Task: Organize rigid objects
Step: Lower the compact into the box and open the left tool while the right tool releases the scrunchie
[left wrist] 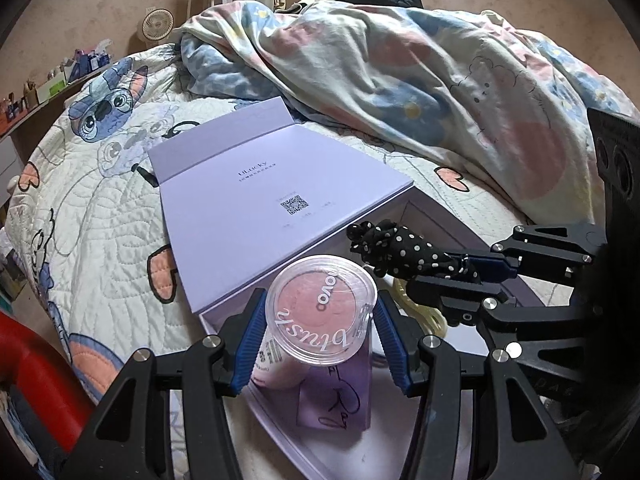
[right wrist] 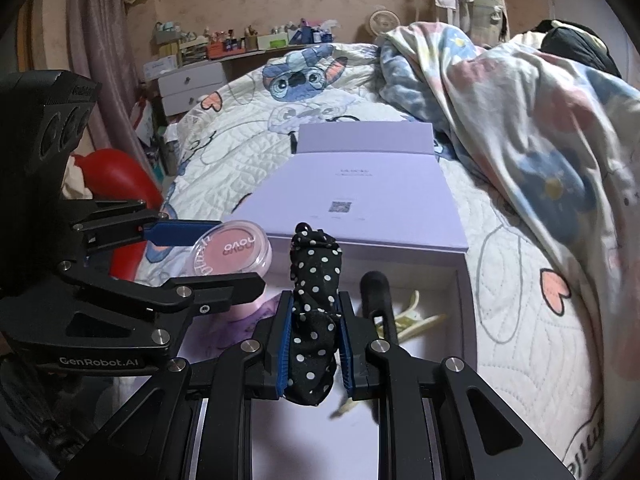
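Bedroom, warm low light: we work on a bed under a quilt (left wrist: 100,216) with cartoon prints, a rumpled blanket (left wrist: 400,80) heaped behind, a cluttered shelf (right wrist: 224,44) and a small fan (left wrist: 158,24) by the far wall. Our lilac box (left wrist: 430,216) lies open on the quilt, lid (left wrist: 256,200) folded flat, so both arms can reach in. Our left gripper (left wrist: 320,332) is clamped on the blush pot (left wrist: 320,312), held over the box's near corner above a purple card (left wrist: 336,396), likely for setting down. Our right gripper (right wrist: 312,344) pinches a polka-dot bow (right wrist: 314,312) upright over the box interior, near a yellow clip (right wrist: 412,320) and a black handle (right wrist: 376,292) already inside.
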### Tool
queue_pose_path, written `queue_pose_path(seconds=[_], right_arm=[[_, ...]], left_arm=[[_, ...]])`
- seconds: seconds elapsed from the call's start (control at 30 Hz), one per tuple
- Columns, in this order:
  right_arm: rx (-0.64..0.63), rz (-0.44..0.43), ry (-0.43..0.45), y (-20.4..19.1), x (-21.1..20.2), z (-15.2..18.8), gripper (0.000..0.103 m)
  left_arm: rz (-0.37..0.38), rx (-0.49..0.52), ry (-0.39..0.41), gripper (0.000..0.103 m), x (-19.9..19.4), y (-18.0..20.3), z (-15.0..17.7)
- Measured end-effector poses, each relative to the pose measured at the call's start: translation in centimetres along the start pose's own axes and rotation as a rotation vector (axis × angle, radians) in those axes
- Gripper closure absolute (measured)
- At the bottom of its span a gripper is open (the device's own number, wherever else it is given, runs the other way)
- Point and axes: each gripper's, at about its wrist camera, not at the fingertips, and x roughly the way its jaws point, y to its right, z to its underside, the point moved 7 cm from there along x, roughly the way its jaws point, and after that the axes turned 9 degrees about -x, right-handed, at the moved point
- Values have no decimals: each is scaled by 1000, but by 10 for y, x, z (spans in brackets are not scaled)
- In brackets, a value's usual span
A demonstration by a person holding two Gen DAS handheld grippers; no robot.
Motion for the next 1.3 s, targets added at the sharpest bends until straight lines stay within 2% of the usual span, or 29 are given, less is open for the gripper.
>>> queue_pose_path(seconds=[0.33,0.87,1.3], right_arm=[[46,3,-38,20,15,9,83],[60,33,-115,31,33,19,83],[55,68,-144,37,36,20,83]], left_arm=[[27,-5,-50,50,28,2,0],[-65,24,-125,50,61,-1,7],[-62,-23,-167,50,71,-2,7]])
